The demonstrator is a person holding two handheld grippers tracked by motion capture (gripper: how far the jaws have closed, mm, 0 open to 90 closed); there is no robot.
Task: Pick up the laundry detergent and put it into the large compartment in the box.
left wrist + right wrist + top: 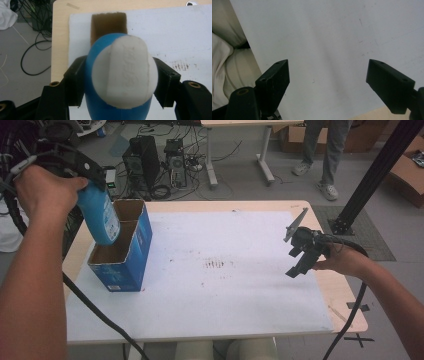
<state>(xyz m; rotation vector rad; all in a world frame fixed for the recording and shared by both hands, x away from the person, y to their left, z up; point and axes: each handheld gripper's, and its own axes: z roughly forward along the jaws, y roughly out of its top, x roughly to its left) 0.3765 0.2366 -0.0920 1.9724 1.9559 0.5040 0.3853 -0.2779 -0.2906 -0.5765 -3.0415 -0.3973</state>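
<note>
Left tongs [120, 82] grip the blue bottle [102, 217], held upright over the near compartment of the blue cardboard box [125, 265] at the surface's [225, 310] left. Right tongs [328, 82] hover open and empty, far right.

The blue bottle's [102, 217] lower end (label unreadable) is hidden inside the cardboard box [122, 262].

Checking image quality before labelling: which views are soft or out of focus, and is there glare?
High view: evenly lit, no strong glare, the blue bottle over the blue box reads clearly. Left gripper view: the bottle's white cap is close and soft. Right gripper view: the black jaws are blurred, the white mat is faintly marked.
</note>
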